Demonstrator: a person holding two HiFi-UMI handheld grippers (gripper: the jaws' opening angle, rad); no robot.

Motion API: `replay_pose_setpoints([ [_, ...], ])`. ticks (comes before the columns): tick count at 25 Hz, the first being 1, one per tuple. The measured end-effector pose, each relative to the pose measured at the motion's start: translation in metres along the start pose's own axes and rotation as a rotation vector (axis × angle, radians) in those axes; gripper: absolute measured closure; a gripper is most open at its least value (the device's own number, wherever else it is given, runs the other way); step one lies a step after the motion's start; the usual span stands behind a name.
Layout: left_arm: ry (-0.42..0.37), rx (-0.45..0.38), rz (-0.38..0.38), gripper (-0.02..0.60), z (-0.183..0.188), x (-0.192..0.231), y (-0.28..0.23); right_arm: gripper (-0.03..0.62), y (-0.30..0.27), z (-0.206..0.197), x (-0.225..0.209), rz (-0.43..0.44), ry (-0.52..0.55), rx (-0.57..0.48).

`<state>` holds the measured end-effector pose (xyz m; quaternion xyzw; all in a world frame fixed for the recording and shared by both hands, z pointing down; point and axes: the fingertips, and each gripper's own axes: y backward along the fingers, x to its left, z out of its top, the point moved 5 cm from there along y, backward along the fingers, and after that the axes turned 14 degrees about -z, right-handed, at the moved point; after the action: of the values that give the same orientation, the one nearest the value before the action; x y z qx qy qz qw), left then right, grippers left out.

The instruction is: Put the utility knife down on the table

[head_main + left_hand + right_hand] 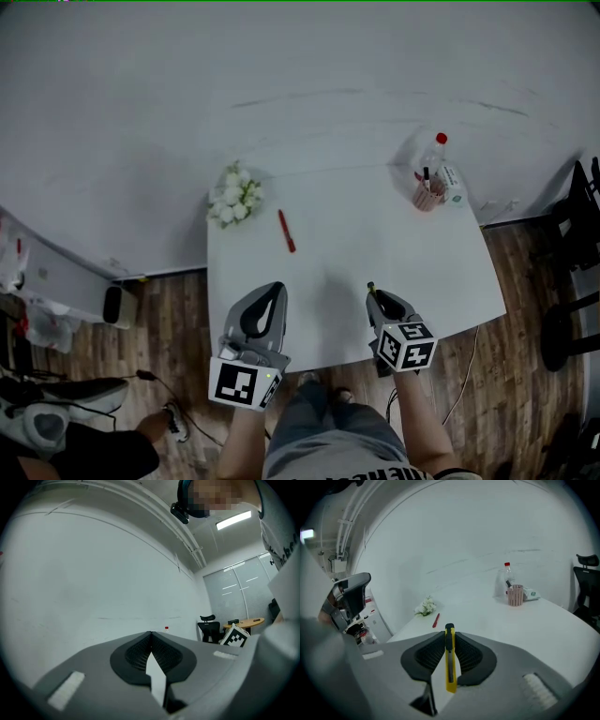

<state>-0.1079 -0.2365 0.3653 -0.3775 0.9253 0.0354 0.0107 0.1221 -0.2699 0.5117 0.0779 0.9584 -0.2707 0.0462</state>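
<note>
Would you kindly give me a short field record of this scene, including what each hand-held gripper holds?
left hand-held gripper: shut, empty
right hand-held gripper: shut on yellow utility knife
table: white, knife not yet on it
on table: red pen, white flowers, pink cup, bottle
</note>
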Motion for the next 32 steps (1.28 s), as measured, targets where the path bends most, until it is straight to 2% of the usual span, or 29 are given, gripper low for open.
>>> replay_pose_setpoints([
  [14,0.035,0.033,-0.011,0.574,-0.018,0.035,-0.006,0.528,-0.057,-0.041,0.0,-0.059,0.039,0.193],
  [21,0.046,0.056,-0.003,0.574,-0.027,0.05,-0.004,0.528,-0.074,-0.053,-0.001,-0.104,0.059,0.256],
  [32,0.065,0.072,0.002,0.574,-0.036,0.063,-0.003,0.526,-0.087,-0.062,0.004,-0.131,0.1,0.306],
])
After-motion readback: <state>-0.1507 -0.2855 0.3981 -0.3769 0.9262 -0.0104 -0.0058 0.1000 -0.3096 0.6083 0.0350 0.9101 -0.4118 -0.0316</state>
